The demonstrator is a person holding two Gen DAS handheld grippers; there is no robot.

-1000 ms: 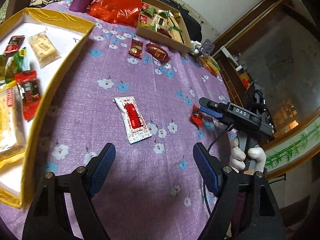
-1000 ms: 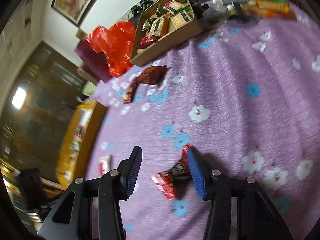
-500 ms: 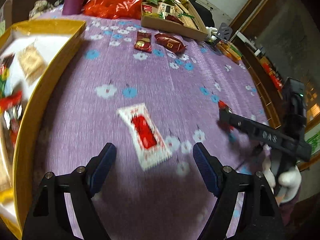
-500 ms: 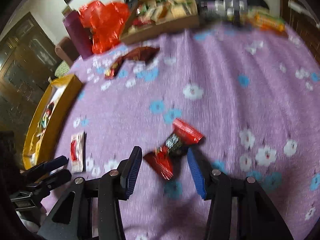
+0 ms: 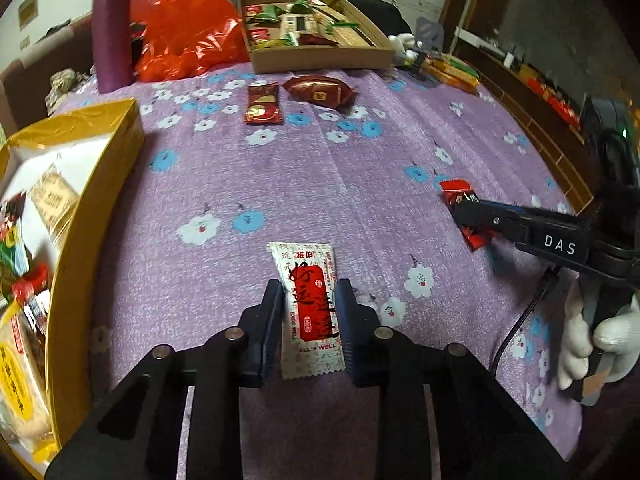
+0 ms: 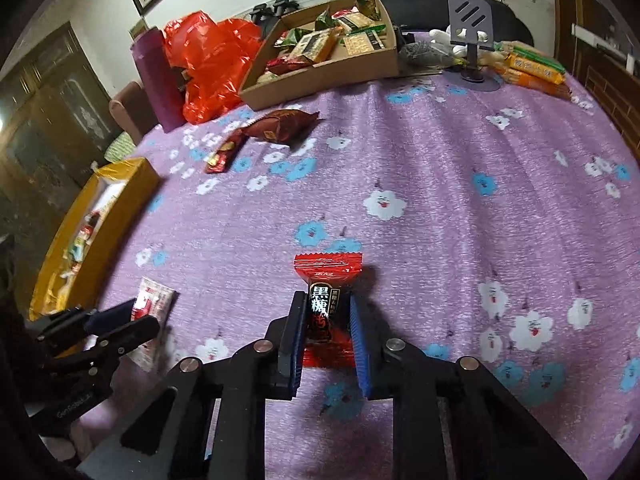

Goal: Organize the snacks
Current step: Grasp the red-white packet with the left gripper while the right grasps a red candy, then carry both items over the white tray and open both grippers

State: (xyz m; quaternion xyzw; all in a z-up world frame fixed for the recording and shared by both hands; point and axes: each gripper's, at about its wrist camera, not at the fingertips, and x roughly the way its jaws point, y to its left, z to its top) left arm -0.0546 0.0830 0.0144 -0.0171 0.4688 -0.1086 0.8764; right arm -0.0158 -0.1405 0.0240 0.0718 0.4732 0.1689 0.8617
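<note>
On the purple flowered cloth lies a white packet with a red label [image 5: 306, 264]. My left gripper [image 5: 308, 292] is closing on it, and both blue pads press its long sides. A red and black candy [image 6: 329, 268] sits between the pads of my right gripper [image 6: 326, 298], which is closing and squeezes its narrow middle. In the left wrist view the right gripper [image 5: 460, 212] reaches in from the right over that candy [image 5: 456, 192], held by a white-gloved hand [image 5: 580, 344]. The right wrist view shows the left gripper [image 6: 120, 320] on the white packet [image 6: 152, 296].
A yellow box [image 5: 96, 208] with several snacks stands at the left. A cardboard tray [image 5: 320, 58] of snacks sits at the back, with two dark red packets [image 5: 262, 104] [image 5: 320, 92] before it. A purple bottle [image 5: 112, 28], a red bag [image 5: 180, 28] and a phone stand [image 6: 470, 20] line the far edge.
Both grippers went from open to closed, the left on the white packet and the right on the red candy. The left gripper moved forward over its packet and rolled.
</note>
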